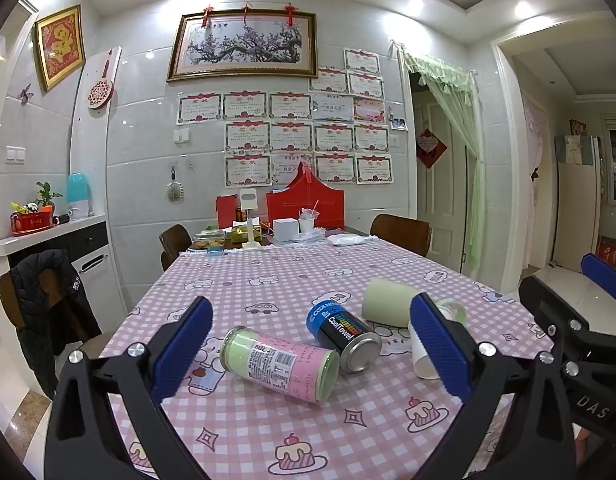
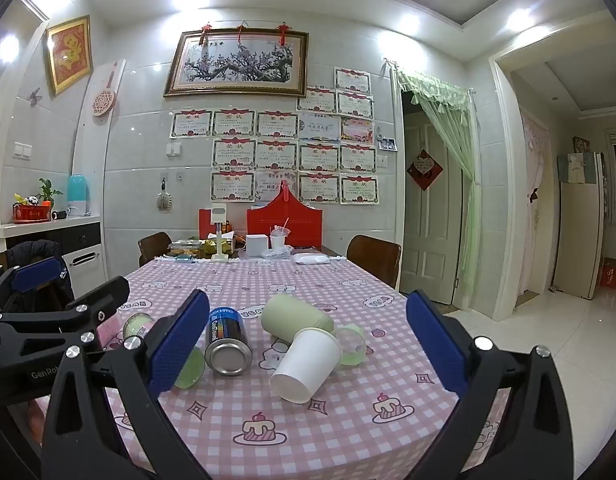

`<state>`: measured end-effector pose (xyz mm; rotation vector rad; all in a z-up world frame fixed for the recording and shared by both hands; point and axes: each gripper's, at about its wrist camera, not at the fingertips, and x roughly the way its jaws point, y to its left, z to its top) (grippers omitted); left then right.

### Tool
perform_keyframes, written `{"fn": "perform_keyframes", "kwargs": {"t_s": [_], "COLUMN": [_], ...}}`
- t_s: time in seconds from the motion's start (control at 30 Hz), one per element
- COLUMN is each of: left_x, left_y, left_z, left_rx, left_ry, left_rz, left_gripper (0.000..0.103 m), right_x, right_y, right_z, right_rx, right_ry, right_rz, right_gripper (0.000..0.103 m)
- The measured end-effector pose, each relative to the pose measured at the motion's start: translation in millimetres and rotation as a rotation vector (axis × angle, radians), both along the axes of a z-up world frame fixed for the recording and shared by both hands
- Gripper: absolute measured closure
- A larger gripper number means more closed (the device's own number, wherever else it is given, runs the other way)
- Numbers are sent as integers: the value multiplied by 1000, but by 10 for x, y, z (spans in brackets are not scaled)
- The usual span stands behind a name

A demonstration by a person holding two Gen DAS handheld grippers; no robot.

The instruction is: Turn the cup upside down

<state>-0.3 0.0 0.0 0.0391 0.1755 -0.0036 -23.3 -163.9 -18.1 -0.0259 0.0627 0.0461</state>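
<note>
Paper cup [image 2: 306, 364], tapered, on side

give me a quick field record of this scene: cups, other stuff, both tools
white paper cup: on its side, mouth toward the camera
pale green cup: on its side behind the paper cup
blue can: on its side
pink-label bottle: on its side, left of the can
surface: pink checked tablecloth
left tool: open, holding nothing
right tool: open, holding nothing
flip: not yet done
</note>
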Motion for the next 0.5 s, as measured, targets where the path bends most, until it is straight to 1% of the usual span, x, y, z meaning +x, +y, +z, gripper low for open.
{"fn": "perform_keyframes", "kwargs": {"t_s": [0.5], "left_x": [1], "left_y": [-2], "left_z": [2], "left_rx": [1], "left_ry": [1], "left_rz": [1], "left_gripper": [5], "right_x": [0], "right_y": [-5], "right_z": [11], "right_rx": [2], "right_ry": [-1], "right_rz": [0], "right_gripper": [8]}}
